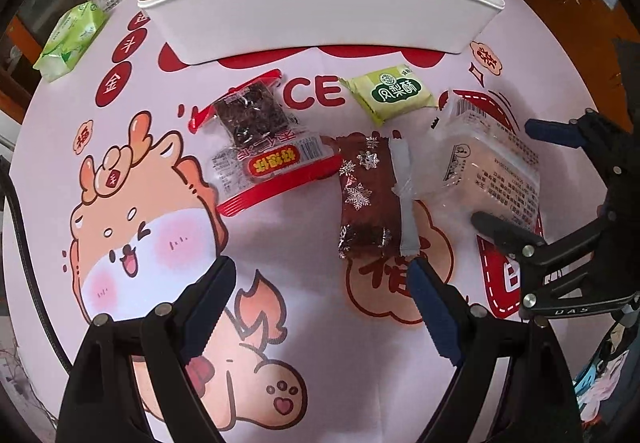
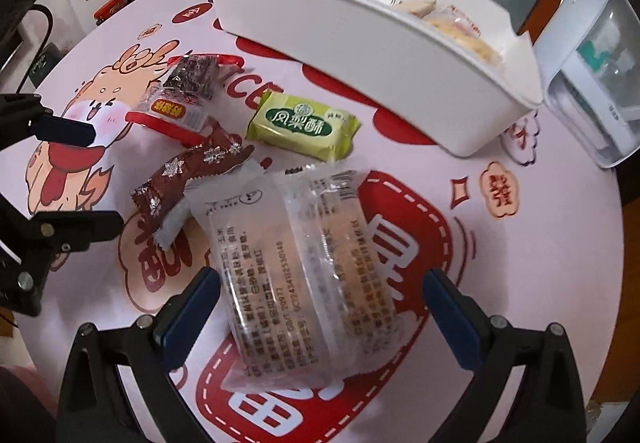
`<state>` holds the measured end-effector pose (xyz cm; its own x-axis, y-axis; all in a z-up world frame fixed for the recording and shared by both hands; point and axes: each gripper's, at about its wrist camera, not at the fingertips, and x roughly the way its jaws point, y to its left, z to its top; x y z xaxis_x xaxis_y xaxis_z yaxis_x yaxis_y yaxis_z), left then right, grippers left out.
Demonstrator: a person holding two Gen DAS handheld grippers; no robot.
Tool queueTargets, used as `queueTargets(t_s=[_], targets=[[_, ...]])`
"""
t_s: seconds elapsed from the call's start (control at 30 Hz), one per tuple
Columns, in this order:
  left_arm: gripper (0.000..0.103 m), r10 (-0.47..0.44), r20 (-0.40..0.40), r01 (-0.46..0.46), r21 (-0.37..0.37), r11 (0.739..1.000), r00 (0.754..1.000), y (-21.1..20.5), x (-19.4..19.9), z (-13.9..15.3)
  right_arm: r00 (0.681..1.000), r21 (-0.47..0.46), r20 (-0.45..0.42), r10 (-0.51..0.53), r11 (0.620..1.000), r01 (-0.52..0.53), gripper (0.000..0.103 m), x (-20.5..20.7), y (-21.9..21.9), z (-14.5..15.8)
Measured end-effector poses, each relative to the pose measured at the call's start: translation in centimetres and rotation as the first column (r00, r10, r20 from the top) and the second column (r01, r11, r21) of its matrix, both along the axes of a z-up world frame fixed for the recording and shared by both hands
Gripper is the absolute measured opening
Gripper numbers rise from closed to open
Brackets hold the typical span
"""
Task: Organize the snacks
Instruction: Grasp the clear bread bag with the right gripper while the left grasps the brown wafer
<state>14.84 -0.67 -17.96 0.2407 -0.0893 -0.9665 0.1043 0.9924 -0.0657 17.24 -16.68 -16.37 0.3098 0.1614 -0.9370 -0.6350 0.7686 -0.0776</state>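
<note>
With my right gripper (image 2: 320, 319) jaws spread wide, the clear plastic-wrapped pale cake packet (image 2: 304, 267) lies flat on the table (image 2: 540, 263) straight ahead between them, long axis running roughly along my fingers. Contact unclear, probably none yet. My left gripper (image 1: 320, 307) also hangs spread, nearer the brown snowflake-print wrapped bar (image 1: 366, 195). White rectangular plastic bin (image 2: 360, 55) sits beyond.
</note>
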Motion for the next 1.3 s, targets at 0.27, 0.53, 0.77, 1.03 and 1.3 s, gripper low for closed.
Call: queueTargets(t_s=[0.27, 0.53, 0.77, 1.03, 1.3], targets=[[0.087, -0.002, -0.018, 0.002, -0.006, 1.0, 1.0, -0.4, 1.2, -1.1, 0.999, 0.011, -0.041, -0.029, 1.0, 0.03, 0.101, 0.6, 0.0, -0.8], [0.087, -0.004, -0.027, 0.003, -0.014, 1.0, 1.0, -0.8, 2.7, -1.6, 0.993, 0.068, -0.072, -0.094, 0.993, 0.099, 0.085, 0.5, -1.2, -1.3], [0.087, -0.024, -0.038, 0.023, -0.013, 1.0, 0.999, -1.9, 3.9, -2.2, 0.968, 0.106, -0.059, -0.243, 0.963, 0.248, 0.08, -0.3, -3.5, -1.0], [0.087, -0.019, -0.051, 0.02, 0.028, 0.999, 0.998, -3.3, 5.2, -3.5, 0.924, 0.126, -0.055, -0.378, 0.915, 0.382, 0.08, -1.5, -5.5, -0.9], [0.055, 0.007, -0.036, -0.005, 0.063, 0.998, 0.999, -4.6, 6.0, -3.6, 0.893, 0.128, -0.053, -0.447, 0.884, 0.45, 0.08, -1.7, -5.1, -1.0]])
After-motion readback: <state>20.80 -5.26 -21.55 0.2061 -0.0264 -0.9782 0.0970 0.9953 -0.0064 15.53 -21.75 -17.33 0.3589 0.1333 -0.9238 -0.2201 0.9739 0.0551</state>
